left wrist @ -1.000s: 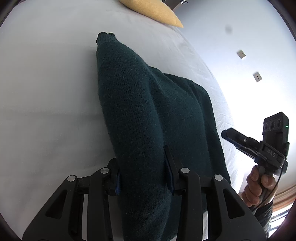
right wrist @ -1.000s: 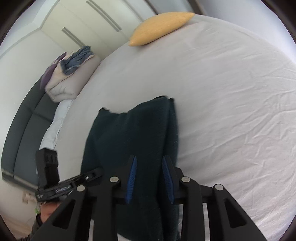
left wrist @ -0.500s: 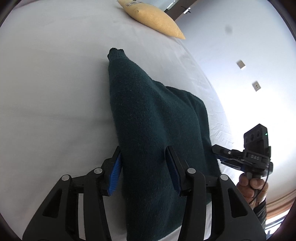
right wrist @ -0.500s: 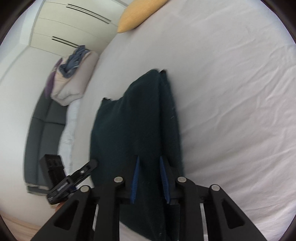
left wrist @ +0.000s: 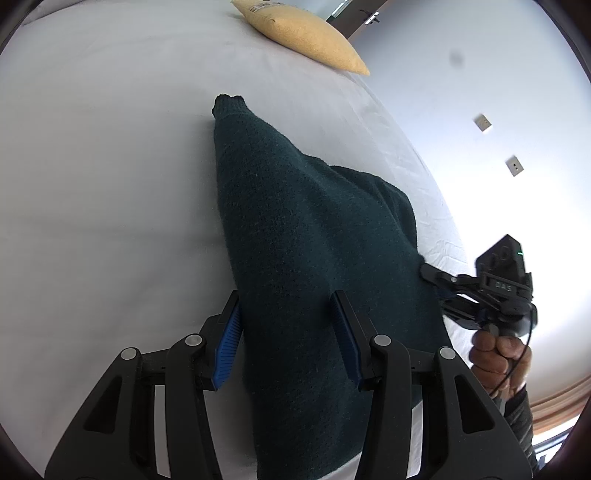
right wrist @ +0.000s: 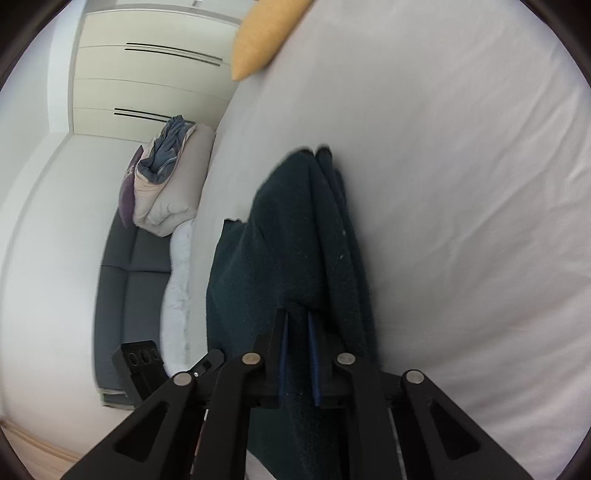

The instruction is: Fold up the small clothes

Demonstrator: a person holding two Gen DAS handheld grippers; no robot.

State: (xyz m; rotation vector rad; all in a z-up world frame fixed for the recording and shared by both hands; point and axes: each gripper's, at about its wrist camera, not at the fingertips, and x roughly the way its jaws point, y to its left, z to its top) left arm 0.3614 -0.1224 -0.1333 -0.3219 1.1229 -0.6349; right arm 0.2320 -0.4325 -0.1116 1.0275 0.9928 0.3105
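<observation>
A white-sheeted bed (left wrist: pixel 110 206) filled both views, with pale wardrobe doors (right wrist: pixel 147 88) and a grey sofa (right wrist: pixel 129 273) beyond its far side.

The left gripper (left wrist: pixel 288 332) had its blue-padded fingers (left wrist: pixel 226 341) spread wide, one on each side of a raised ridge of the dark green knitted sweater (left wrist: pixel 303 258); the pads sat just beside the knit, and whether they touched it could not be told. The right gripper (right wrist: pixel 297 328) had its fingers (right wrist: pixel 283 347) drawn close together, clamped on a fold of the same sweater (right wrist: pixel 288 229), whose fabric bunched between the blue pads and draped over them. In the left wrist view, the right gripper (left wrist: pixel 436 284) met the sweater's right edge, held in the person's right hand (left wrist: pixel 498 354).

The sweater lay lengthwise on the sheet, folded into a long narrow shape that tapered toward a cuff-like end (left wrist: pixel 229 101) far from the grippers. Its near end hung off the lower edge of both views.

A yellow cushion (left wrist: pixel 306 33) lay near the head of the bed, well apart from the sweater. On the sofa sat a heap of folded bedding (right wrist: pixel 166 192) in beige, blue and purple. Two small wall plates (left wrist: pixel 498 144) showed on the white wall to the right.
</observation>
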